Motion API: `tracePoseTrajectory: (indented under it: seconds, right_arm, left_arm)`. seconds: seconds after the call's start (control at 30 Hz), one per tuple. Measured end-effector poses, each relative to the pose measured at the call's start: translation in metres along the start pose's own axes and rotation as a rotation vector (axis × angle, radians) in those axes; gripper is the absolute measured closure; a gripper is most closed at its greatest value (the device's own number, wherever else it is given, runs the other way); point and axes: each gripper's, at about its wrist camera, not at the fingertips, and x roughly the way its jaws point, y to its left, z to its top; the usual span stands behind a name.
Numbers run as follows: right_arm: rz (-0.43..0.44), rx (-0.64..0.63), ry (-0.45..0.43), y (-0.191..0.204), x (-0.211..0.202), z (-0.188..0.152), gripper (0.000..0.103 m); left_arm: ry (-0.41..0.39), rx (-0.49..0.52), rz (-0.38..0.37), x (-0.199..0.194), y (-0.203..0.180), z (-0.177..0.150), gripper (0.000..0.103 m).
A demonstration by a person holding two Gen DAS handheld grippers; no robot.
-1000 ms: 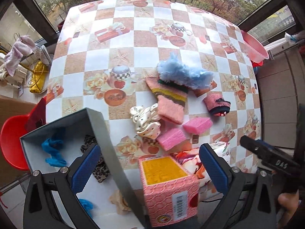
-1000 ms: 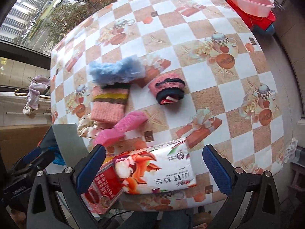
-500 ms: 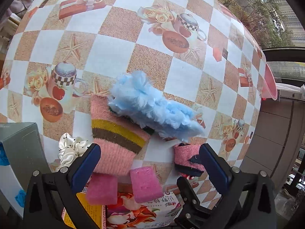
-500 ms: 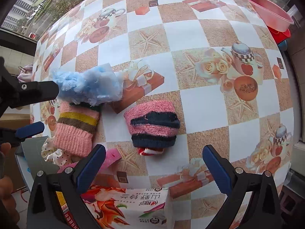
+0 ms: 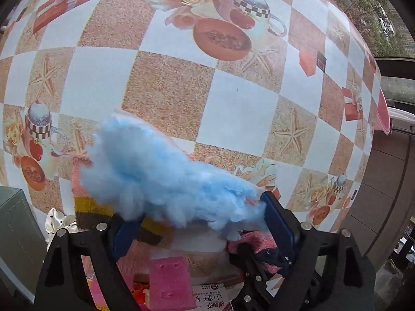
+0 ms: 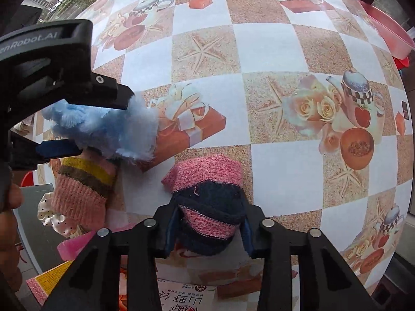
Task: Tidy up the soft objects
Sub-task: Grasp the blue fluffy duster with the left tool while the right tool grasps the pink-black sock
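Note:
A fluffy light-blue cloth [image 5: 160, 178] lies on the checked table. My left gripper [image 5: 199, 223] straddles it, its blue pads touching both sides of the fluff; it also shows in the right wrist view [image 6: 85, 127] around the blue cloth [image 6: 111, 129]. My right gripper [image 6: 207, 230] is shut on a rolled pink and navy sock [image 6: 210, 199] resting on the table. A striped pink sock [image 6: 83, 189] lies under the blue cloth's left end. Pink sponges [image 5: 170, 282] and a white dotted scrunchie [image 5: 59, 220] lie nearer.
A grey box [image 5: 15, 235] stands at the left. A printed tissue pack [image 6: 186, 300] and a pink carton [image 6: 44, 285] sit at the table's near edge. A pink basin [image 6: 386, 28] is off the table's far right.
Both grippers moved forward and down over the table. The left one closed in around the blue cloth; the right one closed on the rolled sock.

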Motion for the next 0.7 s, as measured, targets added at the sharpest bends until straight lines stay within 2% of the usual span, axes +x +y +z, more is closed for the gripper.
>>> tracePoseTrajectory:
  seconds: [0.07,0.13,0.17,0.23,0.33,0.47,0.7]
  right_arm:
    - [0.015,0.01,-0.007,-0.009,-0.006,-0.001,0.065]
    - [0.035,0.034,-0.014,-0.021,-0.013,-0.004,0.065]
    - [0.046,0.052,-0.015,-0.027,-0.017,-0.005,0.065]
    - [0.063,0.086,-0.024,-0.042,-0.025,-0.01,0.065]
    - [0.084,0.129,-0.036,-0.06,-0.037,-0.017,0.065]
    - [0.1,0.179,-0.05,-0.074,-0.049,-0.02,0.065]
    - [0.124,0.215,-0.057,-0.073,-0.06,-0.035,0.065]
  left_arm:
    - [0.013,0.019,0.005,0.006,-0.008,-0.001,0.027]
    - [0.026,0.036,-0.001,0.011,-0.012,-0.003,0.054]
    - [0.02,0.053,0.023,0.012,-0.015,-0.004,0.058]
    - [-0.006,0.109,0.055,0.01,-0.021,-0.007,0.076]
    - [-0.05,0.195,0.069,0.002,-0.031,-0.014,0.08]
    - [-0.128,0.323,0.116,-0.014,-0.048,-0.03,0.08]
    - [-0.199,0.479,0.122,-0.041,-0.073,-0.071,0.08]
